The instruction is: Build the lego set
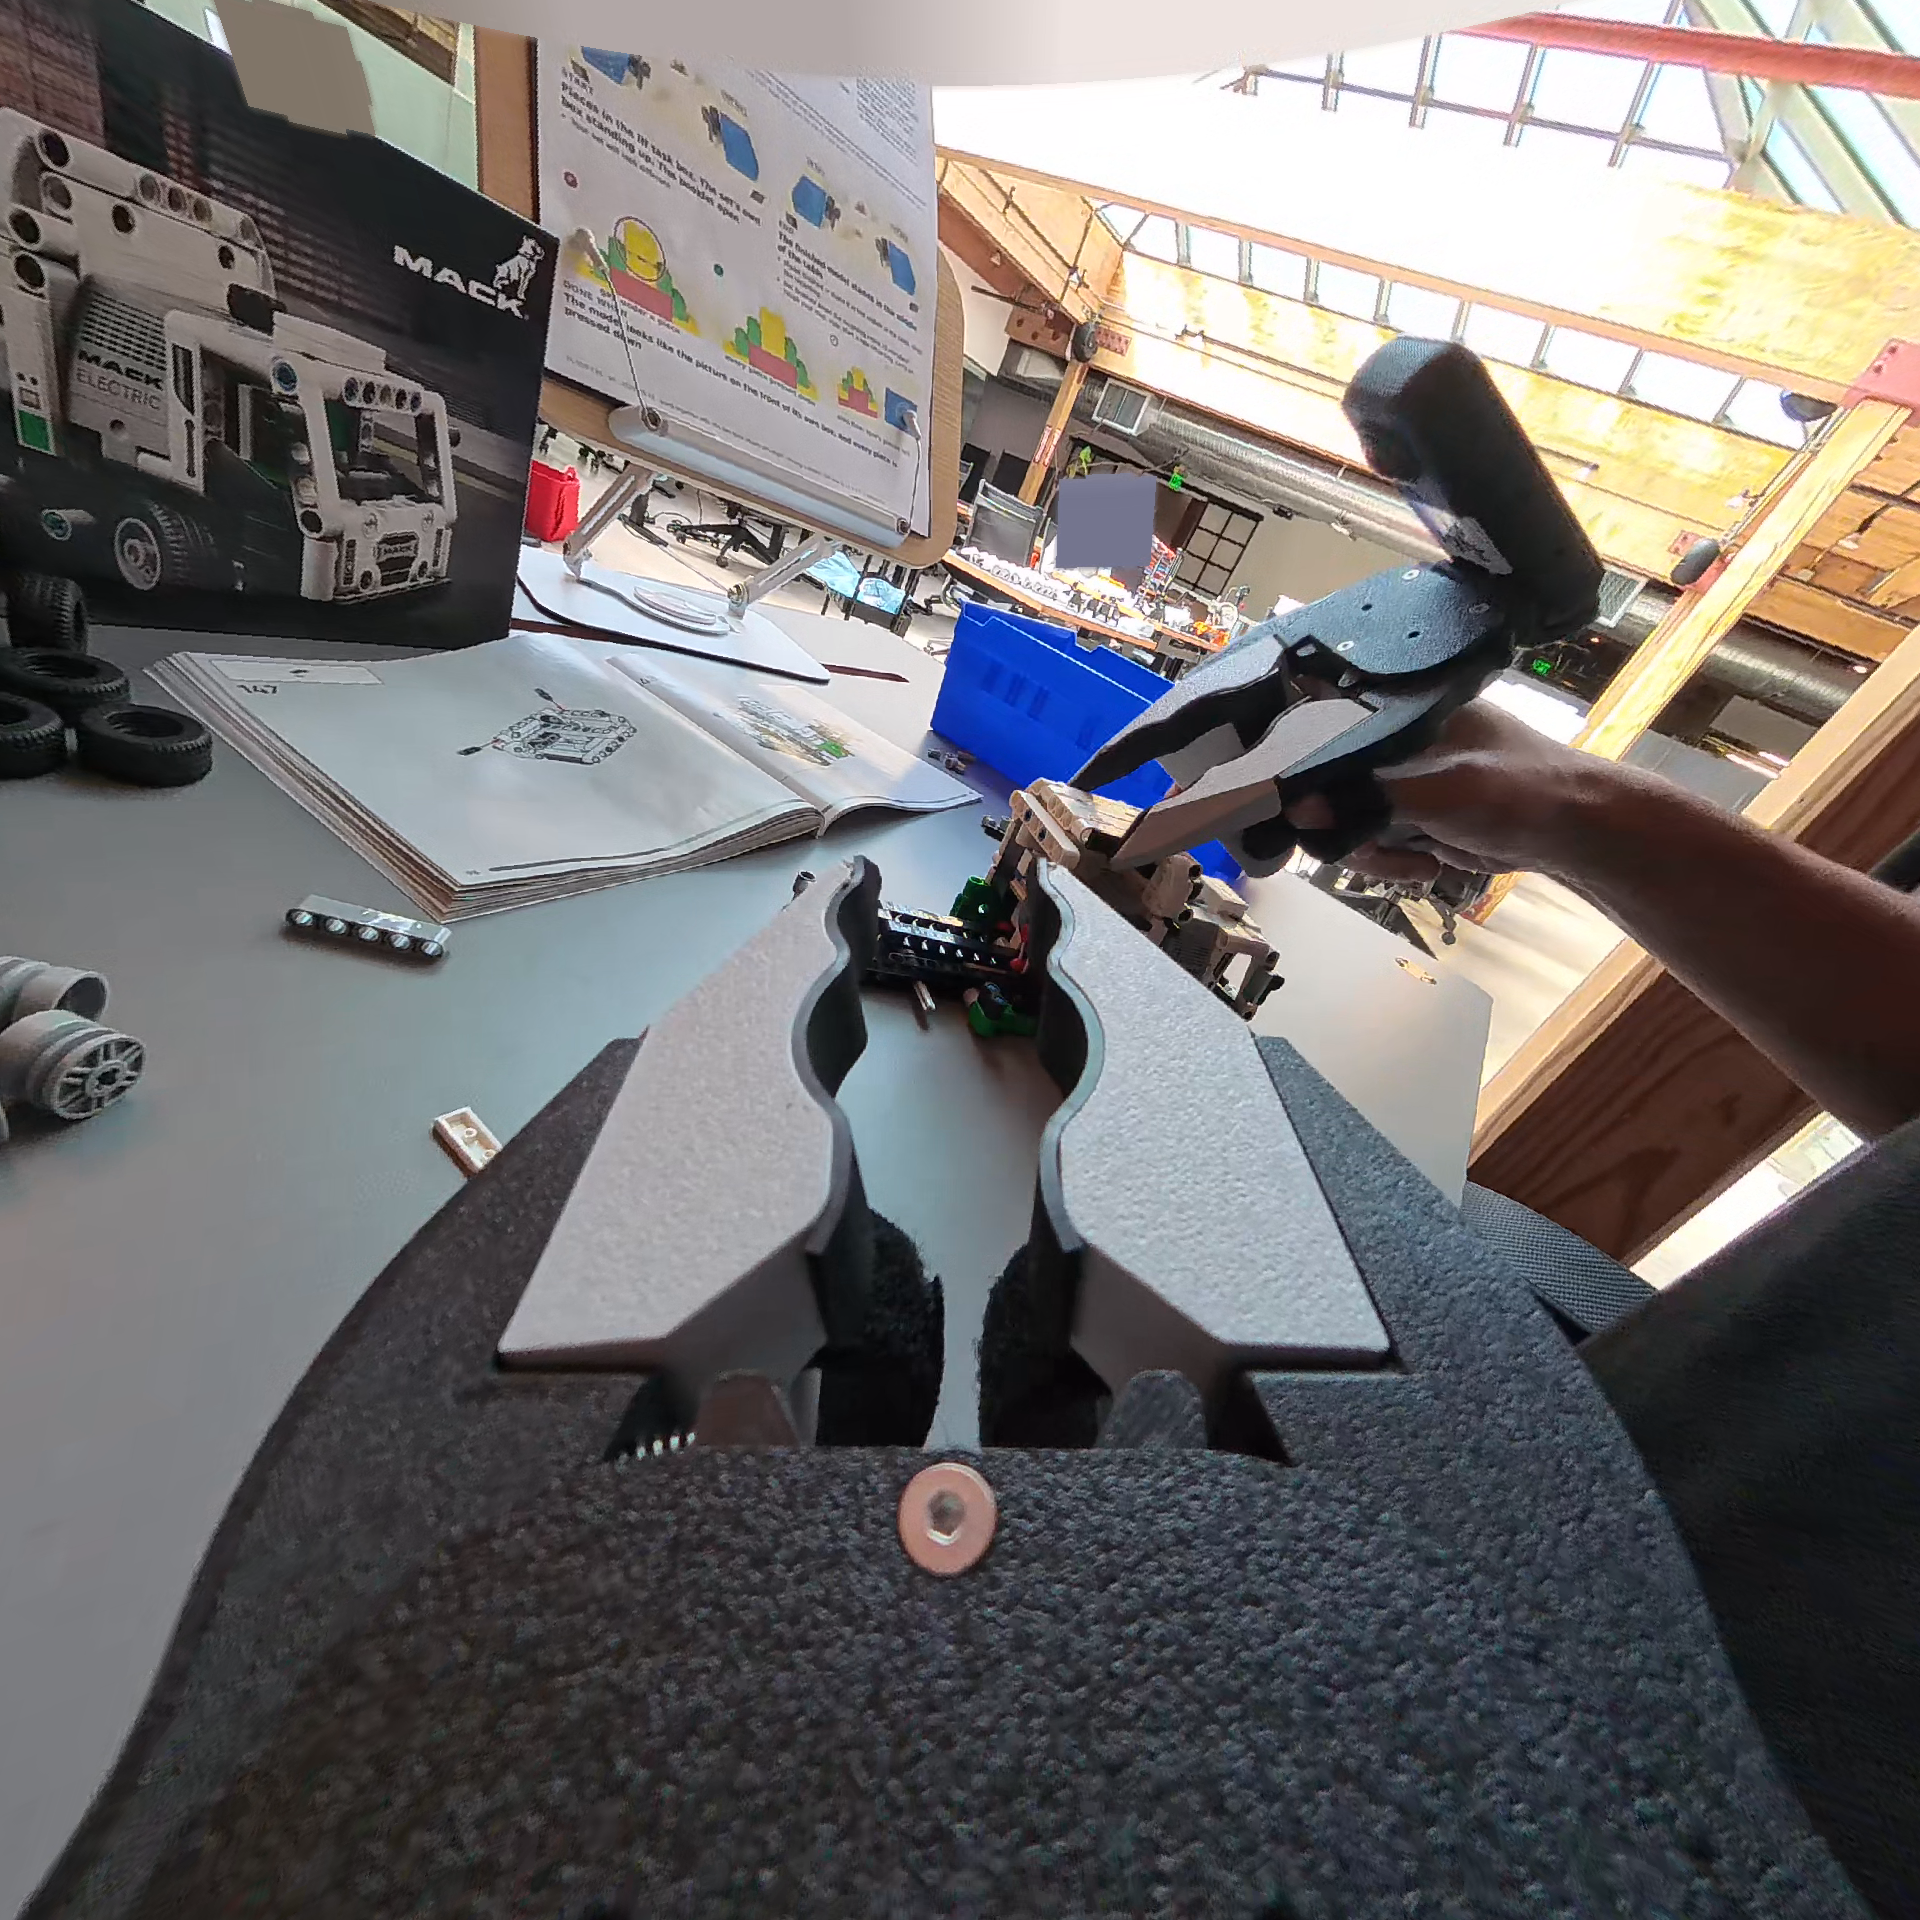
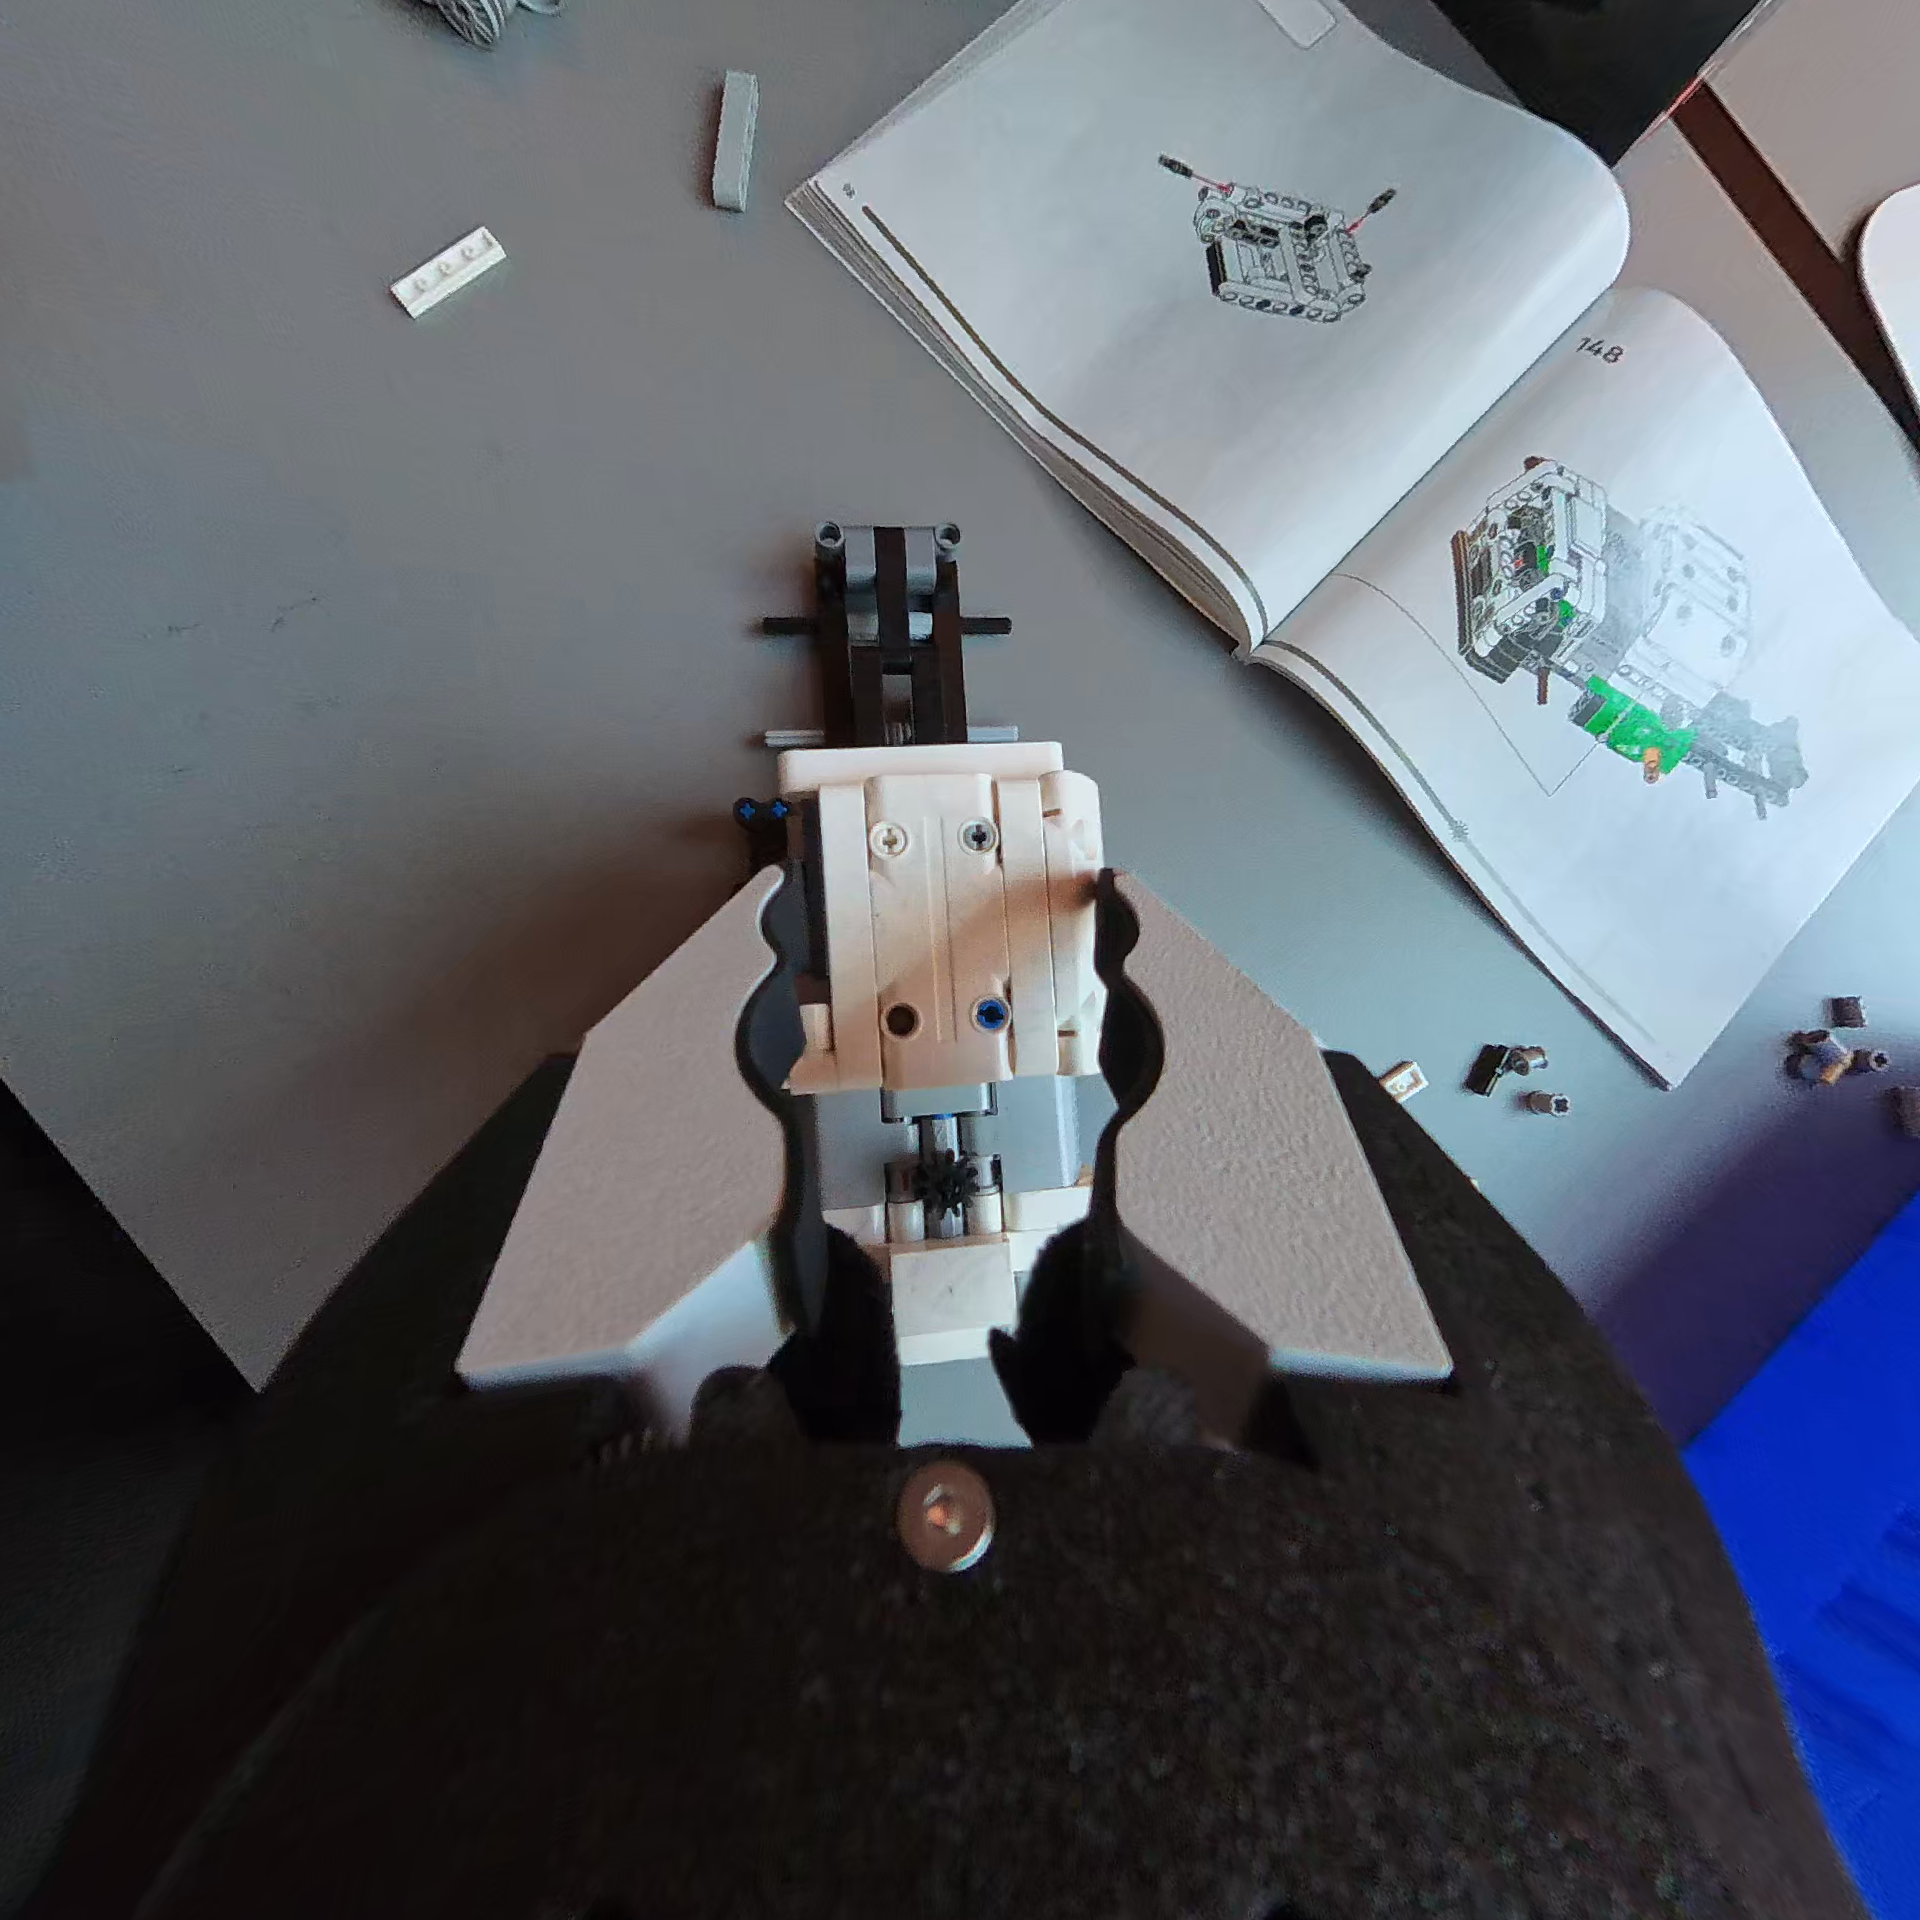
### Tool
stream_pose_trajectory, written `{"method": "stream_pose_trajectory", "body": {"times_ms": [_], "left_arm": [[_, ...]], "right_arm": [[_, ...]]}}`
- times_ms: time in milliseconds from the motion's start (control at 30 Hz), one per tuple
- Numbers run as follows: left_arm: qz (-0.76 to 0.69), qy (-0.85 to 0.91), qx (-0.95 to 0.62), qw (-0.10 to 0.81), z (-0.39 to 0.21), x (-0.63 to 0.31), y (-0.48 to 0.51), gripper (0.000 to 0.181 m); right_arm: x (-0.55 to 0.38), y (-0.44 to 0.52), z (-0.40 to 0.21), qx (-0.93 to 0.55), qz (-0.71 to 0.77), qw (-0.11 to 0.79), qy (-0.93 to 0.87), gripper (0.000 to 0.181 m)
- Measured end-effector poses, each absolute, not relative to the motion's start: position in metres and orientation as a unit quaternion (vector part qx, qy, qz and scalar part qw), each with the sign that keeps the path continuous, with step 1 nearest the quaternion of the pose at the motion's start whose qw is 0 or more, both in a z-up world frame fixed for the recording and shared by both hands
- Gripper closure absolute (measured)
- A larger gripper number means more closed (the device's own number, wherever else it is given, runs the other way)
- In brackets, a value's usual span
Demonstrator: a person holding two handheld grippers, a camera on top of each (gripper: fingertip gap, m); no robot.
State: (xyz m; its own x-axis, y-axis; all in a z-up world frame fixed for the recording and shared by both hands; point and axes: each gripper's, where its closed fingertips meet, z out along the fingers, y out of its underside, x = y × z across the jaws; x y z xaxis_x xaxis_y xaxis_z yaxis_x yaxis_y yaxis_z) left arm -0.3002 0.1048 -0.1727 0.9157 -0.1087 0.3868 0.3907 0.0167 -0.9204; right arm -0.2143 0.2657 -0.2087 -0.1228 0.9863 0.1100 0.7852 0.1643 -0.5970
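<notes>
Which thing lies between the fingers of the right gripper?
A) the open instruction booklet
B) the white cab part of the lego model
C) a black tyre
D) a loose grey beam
B: in the right wrist view the right gripper has its fingers on either side of the white cab part of the lego model, while the open instruction booklet and the loose grey beam lie apart on the table.
</notes>
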Motion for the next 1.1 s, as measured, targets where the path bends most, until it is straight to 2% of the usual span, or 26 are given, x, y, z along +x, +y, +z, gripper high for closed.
{"method": "stream_pose_trajectory", "body": {"times_ms": [33,300,500,633,800,900,933,1100], "left_arm": [[-0.177,-0.104,-0.679,0.705,-0.173,-0.3,0.105,0.155],[-0.174,-0.102,-0.68,0.705,-0.173,-0.3,0.105,0.156],[-0.165,-0.091,-0.688,0.701,-0.174,-0.296,0.107,0.156],[-0.137,-0.068,-0.708,0.69,-0.178,-0.288,0.111,0.156],[-0.079,-0.004,-0.756,0.65,-0.192,-0.27,0.126,0.155],[-0.026,0.031,-0.784,0.619,-0.199,-0.263,0.141,0.155],[-0.017,0.037,-0.789,0.613,-0.199,-0.261,0.146,0.155],[-0.009,0.028,-0.808,0.588,-0.189,-0.257,0.161,0.153]], "right_arm": [[-0.214,0.266,-0.209,-0.614,0.203,0.249,-0.721,0.127],[-0.218,0.268,-0.21,-0.645,0.205,0.257,-0.69,0.126],[-0.223,0.267,-0.208,-0.727,0.183,0.284,-0.597,0.127],[-0.206,0.27,-0.178,-0.713,0.262,0.316,-0.569,0.121],[-0.153,0.265,-0.202,-0.71,0.421,0.192,-0.531,0.109],[-0.142,0.251,-0.228,-0.692,0.458,0.168,-0.532,0.106],[-0.145,0.244,-0.23,-0.683,0.471,0.168,-0.532,0.097],[-0.152,0.213,-0.23,-0.662,0.487,0.15,-0.55,0.104]]}}
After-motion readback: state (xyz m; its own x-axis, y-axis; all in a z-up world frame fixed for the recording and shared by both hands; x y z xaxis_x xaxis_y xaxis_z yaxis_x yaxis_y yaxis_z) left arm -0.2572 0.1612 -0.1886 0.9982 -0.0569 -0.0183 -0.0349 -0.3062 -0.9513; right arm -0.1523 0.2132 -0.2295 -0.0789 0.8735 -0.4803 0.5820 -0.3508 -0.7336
